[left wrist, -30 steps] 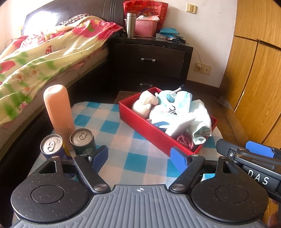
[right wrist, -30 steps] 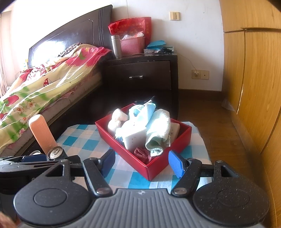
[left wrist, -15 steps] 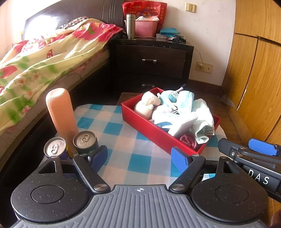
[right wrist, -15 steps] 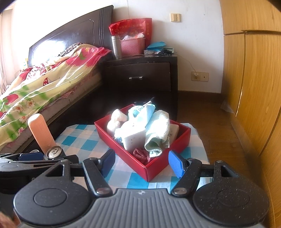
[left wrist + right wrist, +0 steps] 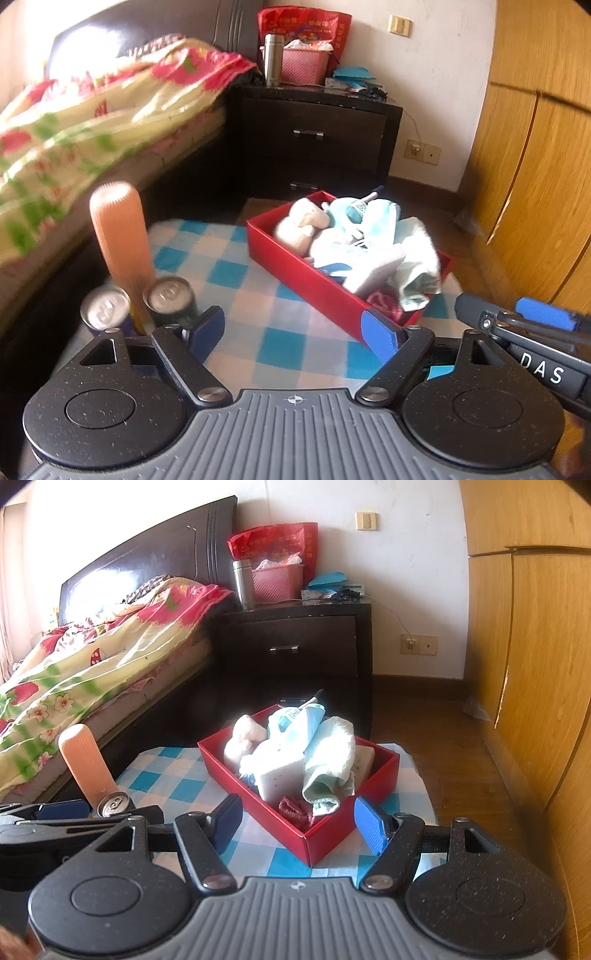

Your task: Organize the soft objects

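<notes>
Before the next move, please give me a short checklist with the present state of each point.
1. Left gripper empty, jaws apart: ok.
2. Right gripper empty, jaws apart: ok.
3. Soft things gathered in the red box, towel and plush among them: ok.
4. Box fully on the checked cloth: ok.
5. Cans and orange bottle upright, apart from the box: ok.
6. Any soft thing still outside the box: cannot tell; none shows on the cloth, but the grippers hide its near edge.
</notes>
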### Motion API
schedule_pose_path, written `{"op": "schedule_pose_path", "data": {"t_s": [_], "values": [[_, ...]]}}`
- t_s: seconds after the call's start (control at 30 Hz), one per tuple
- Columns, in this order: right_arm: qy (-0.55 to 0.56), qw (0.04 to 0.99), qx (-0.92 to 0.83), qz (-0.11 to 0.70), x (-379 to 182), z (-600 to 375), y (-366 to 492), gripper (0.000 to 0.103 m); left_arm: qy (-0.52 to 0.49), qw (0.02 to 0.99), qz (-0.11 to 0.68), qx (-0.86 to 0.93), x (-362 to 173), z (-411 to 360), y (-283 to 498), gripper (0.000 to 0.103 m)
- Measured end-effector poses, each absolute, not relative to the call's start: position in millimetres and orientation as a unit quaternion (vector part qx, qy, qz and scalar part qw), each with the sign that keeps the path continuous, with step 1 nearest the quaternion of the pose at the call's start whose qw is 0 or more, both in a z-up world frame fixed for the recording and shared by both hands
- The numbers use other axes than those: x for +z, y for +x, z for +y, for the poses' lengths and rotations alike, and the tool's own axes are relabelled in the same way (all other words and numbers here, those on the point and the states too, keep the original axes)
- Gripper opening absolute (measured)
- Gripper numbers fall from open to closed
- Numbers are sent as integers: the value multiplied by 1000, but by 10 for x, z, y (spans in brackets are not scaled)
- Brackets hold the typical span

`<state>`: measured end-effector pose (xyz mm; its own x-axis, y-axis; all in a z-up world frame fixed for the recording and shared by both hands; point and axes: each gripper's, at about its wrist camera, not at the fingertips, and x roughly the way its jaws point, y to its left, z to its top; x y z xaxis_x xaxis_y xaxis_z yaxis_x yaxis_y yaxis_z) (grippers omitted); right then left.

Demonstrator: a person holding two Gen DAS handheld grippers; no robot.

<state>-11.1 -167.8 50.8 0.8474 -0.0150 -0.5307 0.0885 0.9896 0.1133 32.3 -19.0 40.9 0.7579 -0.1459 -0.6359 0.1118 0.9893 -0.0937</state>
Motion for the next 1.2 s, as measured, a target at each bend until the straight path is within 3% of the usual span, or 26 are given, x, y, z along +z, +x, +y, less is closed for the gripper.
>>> {"op": "schedule_pose_path", "data": {"t_s": [0.13, 0.3, 0.83, 1.2], "values": [[81, 960, -23, 266, 528, -1715, -131, 46, -57, 938, 334, -77, 406, -143, 316, 81], [99, 963, -23, 249, 561, -1795, -155, 55, -66, 946, 309, -66, 430, -102, 306, 98], [178, 950, -23, 256, 528, -1986, -120, 57, -35, 955, 277, -98, 475, -150, 253, 98], [191, 947, -28, 258, 521, -2035, -121, 58, -86, 942, 316, -75, 429, -10, 326, 97]]}}
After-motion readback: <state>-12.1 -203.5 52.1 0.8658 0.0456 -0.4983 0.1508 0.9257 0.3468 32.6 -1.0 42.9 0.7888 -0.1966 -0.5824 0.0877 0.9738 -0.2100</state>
